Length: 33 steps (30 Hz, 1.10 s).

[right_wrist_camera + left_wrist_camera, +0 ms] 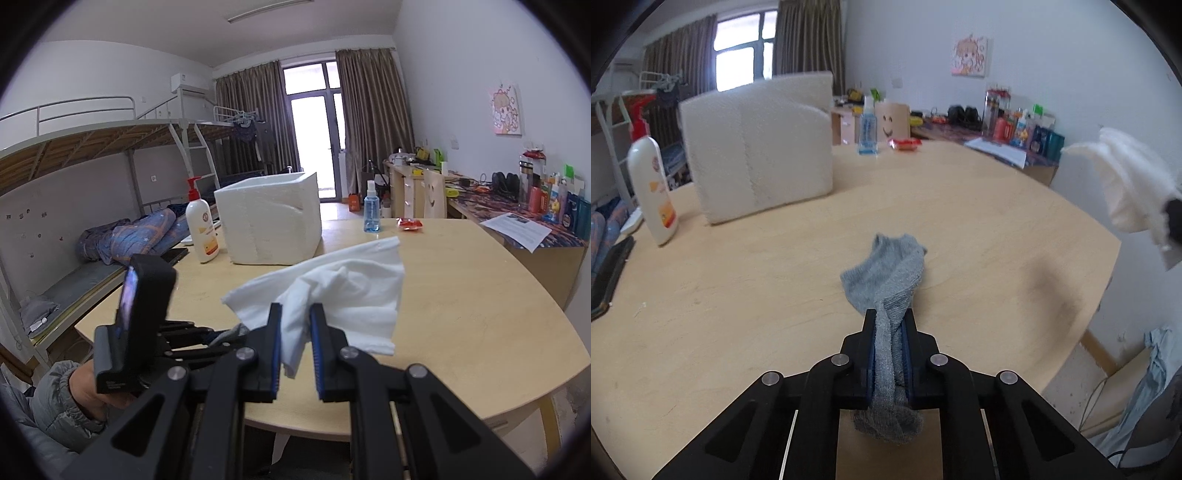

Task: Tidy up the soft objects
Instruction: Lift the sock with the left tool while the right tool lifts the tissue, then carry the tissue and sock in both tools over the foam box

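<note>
A grey sock (886, 273) lies stretched on the wooden table (738, 295), its far end resting on the top. My left gripper (889, 317) is shut on the sock's near part, and the sock's end bunches behind the pads. In the right wrist view my right gripper (295, 310) is shut on a crumpled white cloth (343, 288), held above the table. The same white cloth (1126, 184) shows blurred at the right edge of the left wrist view. A white foam box (757, 147) stands open-topped at the far left of the table.
A lotion pump bottle (652, 192) stands left of the foam box (269, 221). A blue spray bottle (868, 129) and a red packet (905, 144) sit at the table's far edge. A hand in a grey padded sleeve (88, 391) holds the left device. A bunk bed (110, 236) stands to the left.
</note>
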Motion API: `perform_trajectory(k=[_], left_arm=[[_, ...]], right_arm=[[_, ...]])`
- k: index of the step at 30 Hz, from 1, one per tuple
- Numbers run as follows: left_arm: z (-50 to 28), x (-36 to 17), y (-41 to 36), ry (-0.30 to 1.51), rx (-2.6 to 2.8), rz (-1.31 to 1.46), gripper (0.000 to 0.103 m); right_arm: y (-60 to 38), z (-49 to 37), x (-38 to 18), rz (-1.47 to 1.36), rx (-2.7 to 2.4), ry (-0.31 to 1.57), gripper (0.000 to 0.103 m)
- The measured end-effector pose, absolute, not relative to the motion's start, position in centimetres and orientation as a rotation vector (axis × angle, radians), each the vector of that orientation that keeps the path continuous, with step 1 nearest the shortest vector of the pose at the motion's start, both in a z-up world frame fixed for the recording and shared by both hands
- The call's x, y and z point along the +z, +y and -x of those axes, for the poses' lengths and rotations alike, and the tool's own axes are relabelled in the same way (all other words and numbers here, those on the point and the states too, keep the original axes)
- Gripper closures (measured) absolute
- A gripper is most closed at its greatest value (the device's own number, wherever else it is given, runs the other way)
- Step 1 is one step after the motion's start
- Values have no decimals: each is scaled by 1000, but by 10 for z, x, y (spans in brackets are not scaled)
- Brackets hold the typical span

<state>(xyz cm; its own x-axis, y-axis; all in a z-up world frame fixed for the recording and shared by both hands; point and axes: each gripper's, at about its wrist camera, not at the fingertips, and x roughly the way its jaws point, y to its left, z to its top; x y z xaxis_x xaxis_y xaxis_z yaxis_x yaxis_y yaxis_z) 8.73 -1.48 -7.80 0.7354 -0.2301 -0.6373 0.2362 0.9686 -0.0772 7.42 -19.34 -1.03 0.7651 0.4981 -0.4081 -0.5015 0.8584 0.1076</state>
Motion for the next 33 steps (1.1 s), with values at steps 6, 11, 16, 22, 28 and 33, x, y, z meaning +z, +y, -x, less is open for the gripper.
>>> perform_trajectory(k=[6, 11, 16, 22, 28, 33], left_arm=[[-56, -60, -1, 609, -227, -2, 91], [-31, -50, 12, 549, -200, 5, 91], [-13, -44, 24, 519, -172, 16, 91], [3, -39, 41, 477, -128, 34, 91], [16, -31, 55, 434, -91, 50, 91], [26, -20, 70, 387, -52, 84, 91]], right_arm=[[-182, -67, -11, 25, 563, 436, 85], [-167, -60, -12, 49, 589, 436, 85], [-153, -55, -12, 65, 613, 430, 85], [-135, -53, -12, 87, 644, 428, 85], [-118, -52, -14, 107, 670, 426, 85], [-107, -57, -14, 111, 699, 430, 85]])
